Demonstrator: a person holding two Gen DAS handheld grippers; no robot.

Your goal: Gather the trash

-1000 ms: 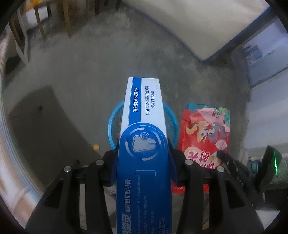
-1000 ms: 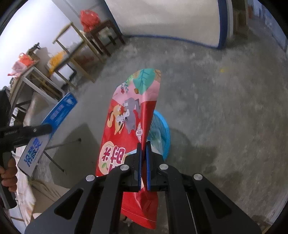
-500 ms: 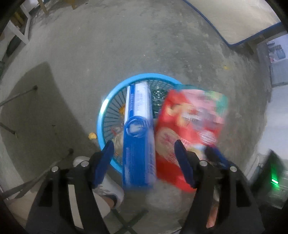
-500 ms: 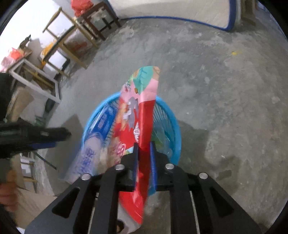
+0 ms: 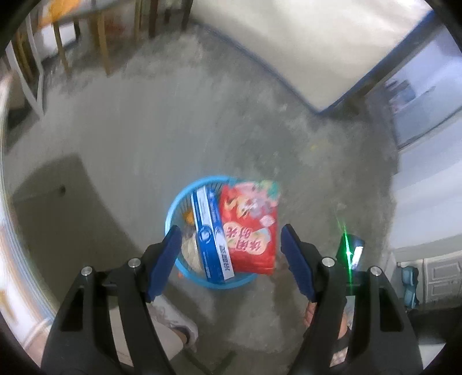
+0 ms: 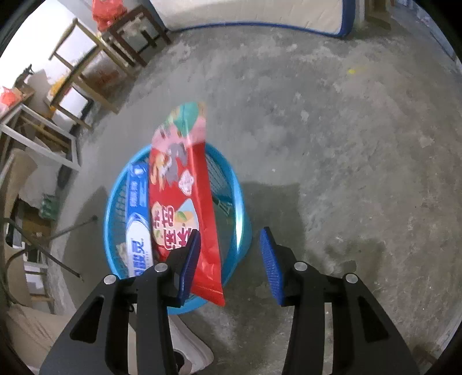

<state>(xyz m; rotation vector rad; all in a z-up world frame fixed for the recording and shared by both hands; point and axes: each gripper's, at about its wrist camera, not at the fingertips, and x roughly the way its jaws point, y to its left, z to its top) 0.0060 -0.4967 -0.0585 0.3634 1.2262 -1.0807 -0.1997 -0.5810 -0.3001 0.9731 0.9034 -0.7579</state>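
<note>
Both the left hand-held gripper (image 5: 228, 259) and the right hand-held gripper (image 6: 229, 259), jaws just opened and empty above the blue basket (image 6: 244, 228) on the floor, release the toothpaste box (image 5: 210, 239) and red snack bag (image 6: 179, 202) so both land inside it

a rough grey concrete floor (image 6: 332, 138) fills most of both views, mottled with pale patches. a white mattress with blue edging (image 6: 260, 14) lies at the top of the frame. wooden stools and tables (image 6: 86, 72) crowd the upper left, against a bright white wall (image 6: 37, 37). white cabinets (image 5: 439, 274) show at the lower right.
</note>
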